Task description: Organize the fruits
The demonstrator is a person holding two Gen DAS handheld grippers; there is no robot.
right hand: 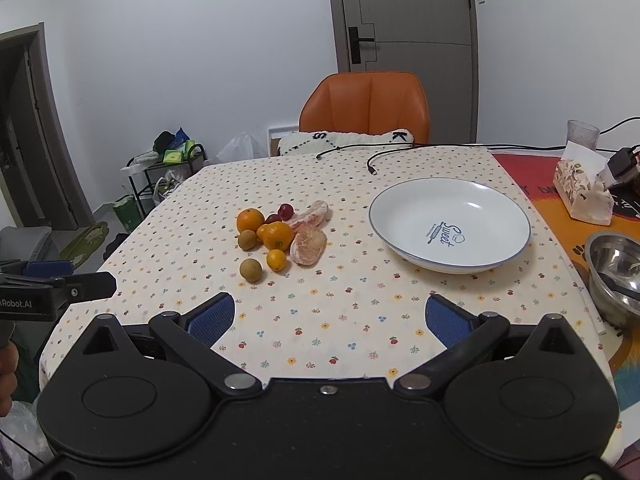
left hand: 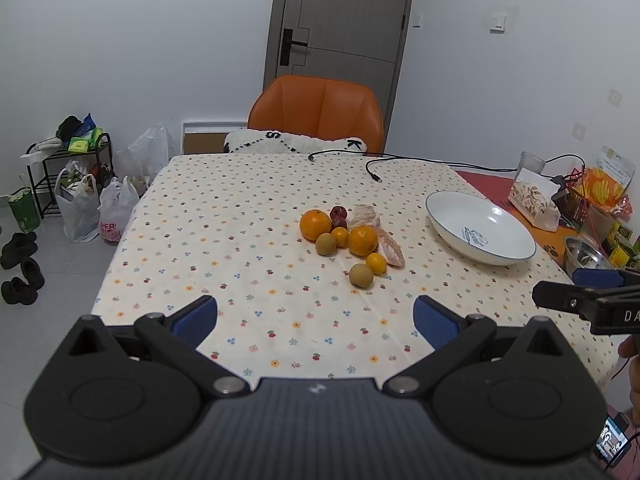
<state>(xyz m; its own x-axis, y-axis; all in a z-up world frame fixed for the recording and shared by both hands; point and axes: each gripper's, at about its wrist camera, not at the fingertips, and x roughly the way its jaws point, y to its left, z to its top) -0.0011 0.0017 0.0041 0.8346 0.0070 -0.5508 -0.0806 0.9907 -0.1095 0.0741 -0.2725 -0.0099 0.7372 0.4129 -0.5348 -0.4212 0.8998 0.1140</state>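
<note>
Dining table (right hand: 320,332) under a flower-print cloth, with an orange chair (right hand: 366,106) at its far edge and a grey door (right hand: 404,16) behind, at 12 o'clock in both wrist views. Fruits lie in a loose heap near the centre of the cloth: two large oranges (right hand: 249,220), two small ones, two brownish round fruits (right hand: 251,270), two dark red ones (right hand: 285,211), and two peeled pinkish citrus segments (right hand: 307,245). Most touch a neighbour; the nearest brown fruit sits slightly apart. A white plate (right hand: 450,266) with a blue rim stands empty, well apart from the heap at 3 o'clock of it, and is presumably the destination. A steel bowl (right hand: 612,276), a tissue pack (right hand: 582,192) and a loose cable (right hand: 372,168) occupy the right and far margins.

Left gripper (left hand: 316,320) and right gripper (right hand: 330,318) hover side by side over the near table edge, both facing the heap, a stance that judging by position suits a first reach. The heap lies at 12 o'clock of the left gripper and 11 o'clock of the right. On each tool the blue pads (right hand: 212,318) are spread wide, holding and touching nothing. No fruit is on the plate, so sorting appears not yet begun.
</note>
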